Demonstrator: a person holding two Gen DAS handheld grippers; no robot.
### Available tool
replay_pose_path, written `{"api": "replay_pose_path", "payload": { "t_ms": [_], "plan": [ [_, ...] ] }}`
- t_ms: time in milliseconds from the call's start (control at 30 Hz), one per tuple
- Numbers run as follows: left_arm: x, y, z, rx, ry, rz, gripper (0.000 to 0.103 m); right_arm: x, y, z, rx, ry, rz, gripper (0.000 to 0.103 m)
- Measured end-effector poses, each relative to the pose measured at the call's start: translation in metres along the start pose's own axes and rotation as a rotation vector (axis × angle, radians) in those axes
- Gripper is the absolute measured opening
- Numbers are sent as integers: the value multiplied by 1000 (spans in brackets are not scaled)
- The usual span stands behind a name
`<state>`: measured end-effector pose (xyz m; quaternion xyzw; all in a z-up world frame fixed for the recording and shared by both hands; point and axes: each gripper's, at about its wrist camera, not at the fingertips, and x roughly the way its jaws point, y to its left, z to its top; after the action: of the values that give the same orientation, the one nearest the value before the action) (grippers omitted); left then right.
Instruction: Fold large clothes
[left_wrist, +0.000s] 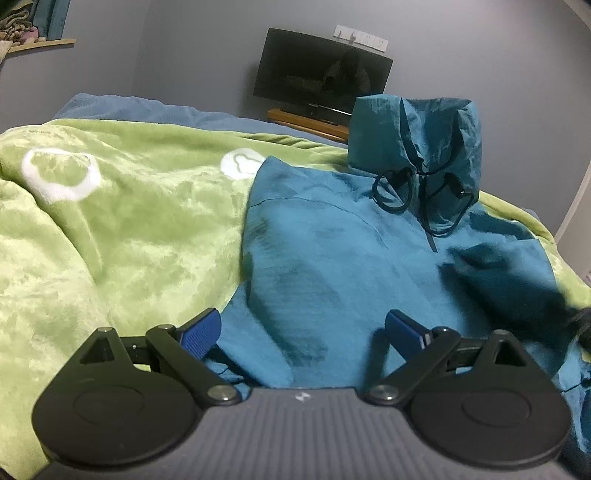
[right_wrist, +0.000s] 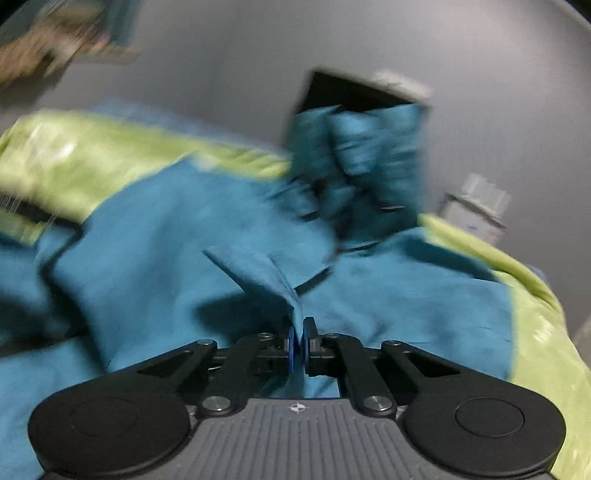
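Left wrist view: we see our left gripper (left_wrist: 301, 332) spread wide over the teal hoodie (left_wrist: 332, 240) lying on the green blanket (left_wrist: 110, 221); our right gripper (right_wrist: 300, 341) pinches a hoodie fold.

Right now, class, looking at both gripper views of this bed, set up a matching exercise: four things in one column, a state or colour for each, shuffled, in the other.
Column 1:
1. left gripper
2. right gripper
3. blanket
4. hood

Column 2:
A. light green
B. standing upright
C. open, over the teal hoodie
D. shut on a fold of the hoodie

Pairs: 1-C, 2-D, 3-A, 4-B
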<state>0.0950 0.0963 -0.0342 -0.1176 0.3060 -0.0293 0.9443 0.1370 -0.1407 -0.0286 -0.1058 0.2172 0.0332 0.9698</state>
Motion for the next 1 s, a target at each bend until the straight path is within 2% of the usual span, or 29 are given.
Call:
{"api": "replay_pose_path", "payload": {
  "t_ms": [67,100,133,167,233,267,333,500,533,567,600,633,667,733,800,867,933,1000],
  "plan": [
    [0,-3,0,15,2,3,95,-6,-36,-7,143,-31,-83,6],
    [0,-5,-1,26,4,3,95,-6,-55,-15,228,-17,-116,6],
    [1,-6,-1,37,8,4,95,-2,-72,-26,312,14,-129,11],
    [2,-8,-2,50,13,9,95,5,-85,-38,383,63,-130,22],
    [5,-13,-5,81,28,18,95,16,-104,-61,498,132,-124,33],
    [6,-15,-6,95,33,20,95,15,-111,-71,555,120,-119,39],
    [7,-19,-8,119,37,23,95,13,-120,-78,613,91,-122,45],
    [11,-25,-11,158,50,31,95,5,-135,-76,656,-11,-91,45],
    [11,-26,-11,162,53,32,95,-1,-139,-76,663,-21,-81,42],
    [12,-27,-11,165,56,32,95,-4,-141,-73,662,-35,-73,25],
    [12,-27,-12,169,57,32,95,-8,-146,-70,646,-55,-81,13],
    [13,-27,-12,172,59,33,95,-8,-145,-65,624,-72,-96,8],
    [14,-28,-13,174,62,34,95,-11,-145,-61,601,-71,-125,8],
    [17,-28,-14,178,75,37,95,-1,-144,-57,554,11,-203,12],
    [20,-27,-14,179,91,42,96,7,-148,-61,559,77,-257,23],
    [22,-26,-15,179,101,44,96,1,-152,-67,584,51,-323,45],
    [24,-26,-15,180,110,44,96,-6,-153,-66,585,-2,-361,45],
    [26,-26,-16,183,118,44,96,-16,-153,-64,586,-69,-331,48]
  ]
}}
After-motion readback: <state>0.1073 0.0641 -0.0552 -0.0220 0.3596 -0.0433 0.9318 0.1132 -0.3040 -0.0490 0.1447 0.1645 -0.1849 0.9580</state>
